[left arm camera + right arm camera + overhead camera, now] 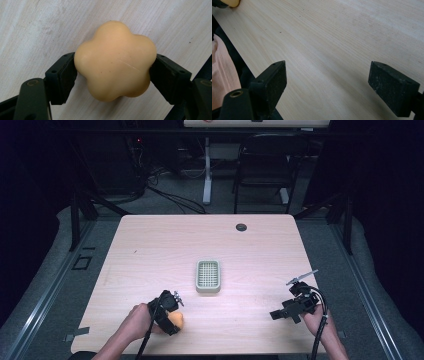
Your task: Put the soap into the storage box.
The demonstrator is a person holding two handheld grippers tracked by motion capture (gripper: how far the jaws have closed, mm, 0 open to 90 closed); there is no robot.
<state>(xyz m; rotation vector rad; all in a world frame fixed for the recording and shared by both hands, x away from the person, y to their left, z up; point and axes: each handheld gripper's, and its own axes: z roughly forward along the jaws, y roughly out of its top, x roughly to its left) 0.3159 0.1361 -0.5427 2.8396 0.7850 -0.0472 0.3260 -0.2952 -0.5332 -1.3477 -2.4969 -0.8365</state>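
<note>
Left gripper [113, 72]: its two black jaws are closed on the soap, one pad on each side. In the high view, the left gripper [169, 312] is held in the person's left hand [134, 322] by the near edge of the table, left of the middle.

Soap [115, 61]: a pale orange bar shaped like a flower with round bumps. It sits right between the left gripper's pads [68, 75], and both pads touch it. The light wood of the table is right behind it; I cannot tell if the soap rests on the wood or is just above it. In the high view, the soap [176, 320] peeks out on the right side of the gripper, close to the near edge.

Right gripper [327, 82]: its jaws stand wide apart with nothing but bare wood between them. In the high view, the right gripper [295, 306] is near the near right corner of the table, held in the person's right hand [314, 317], well apart from the soap.

Soap dish [208, 275]: a small pale green tray with a grid inside. It sits near the middle of the table, farther from the near edge than the soap and a bit to its right. The two do not touch.

Table [150, 245]: light wood, with a small dark round hole [241, 227] near the far edge.
</note>
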